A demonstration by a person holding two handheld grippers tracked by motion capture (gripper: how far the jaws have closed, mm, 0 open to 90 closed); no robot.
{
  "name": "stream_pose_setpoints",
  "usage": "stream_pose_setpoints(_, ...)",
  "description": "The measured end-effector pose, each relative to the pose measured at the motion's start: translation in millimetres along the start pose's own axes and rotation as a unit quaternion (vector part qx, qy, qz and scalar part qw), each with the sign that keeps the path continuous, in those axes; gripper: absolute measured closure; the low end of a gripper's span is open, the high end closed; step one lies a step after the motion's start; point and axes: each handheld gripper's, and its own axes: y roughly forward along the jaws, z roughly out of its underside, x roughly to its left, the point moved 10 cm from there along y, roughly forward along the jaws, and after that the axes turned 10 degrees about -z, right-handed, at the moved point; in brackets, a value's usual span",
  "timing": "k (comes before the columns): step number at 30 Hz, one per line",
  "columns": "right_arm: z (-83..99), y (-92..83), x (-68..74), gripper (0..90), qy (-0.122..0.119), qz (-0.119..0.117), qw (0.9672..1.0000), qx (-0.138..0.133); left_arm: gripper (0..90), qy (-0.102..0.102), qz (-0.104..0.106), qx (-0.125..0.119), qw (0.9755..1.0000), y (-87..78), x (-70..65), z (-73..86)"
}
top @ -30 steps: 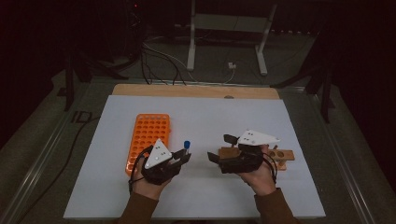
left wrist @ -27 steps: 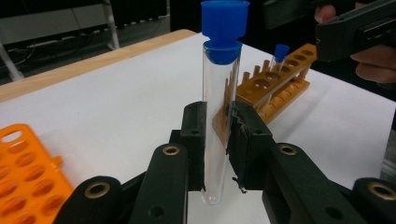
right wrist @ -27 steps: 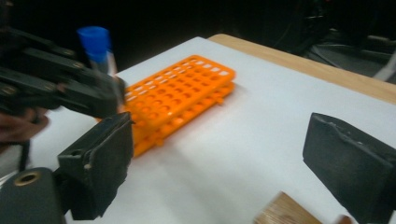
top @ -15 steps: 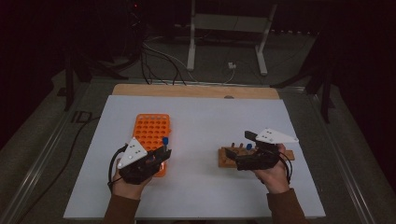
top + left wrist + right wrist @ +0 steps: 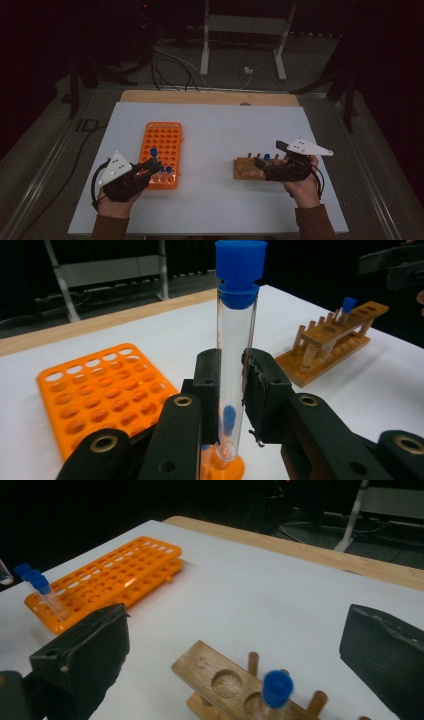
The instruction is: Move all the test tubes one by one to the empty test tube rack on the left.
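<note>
A clear tube (image 5: 234, 365) with a blue cap (image 5: 240, 270); an orange rack (image 5: 161, 152) at nine o'clock; a brown wooden rack (image 5: 252, 167) at three; white table (image 5: 215, 130); black grippers.

A clear test tube (image 5: 235, 375) with a blue cap stands upright, its bottom over the near edge of the orange rack (image 5: 162, 145), at about 8 o'clock on the table. A second blue-capped tube (image 5: 276, 690) sits upright in the wooden rack (image 5: 247, 169), at 4 o'clock.

Dark room, grey floor (image 5: 45, 150), white metal stand (image 5: 245, 25), trailing cables (image 5: 170, 60), white table (image 5: 220, 130)
</note>
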Motion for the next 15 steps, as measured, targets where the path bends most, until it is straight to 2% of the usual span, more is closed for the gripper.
stream_pose_setpoints(3, 1.8, -3.9, -3.7, 0.0, 0.002, 0.005, 1.0, -0.002, 76.9, -0.002, -0.014, 0.001, 0.9999, -4.1, 8.1, 3.4)
stream_pose_setpoints(8, 5.6, -10.5, -9.2, 0.0, 0.005, 0.013, 0.9999, -0.006, 76.9, -0.013, -0.026, -0.001, 0.9996, -9.5, 19.6, 9.7)
stream_pose_setpoints(15, 9.1, -18.3, -14.9, 0.0, 0.009, 0.021, 0.9997, -0.011, 76.9, -0.014, -0.049, 0.006, 0.9987, -6.3, 34.3, 23.1)
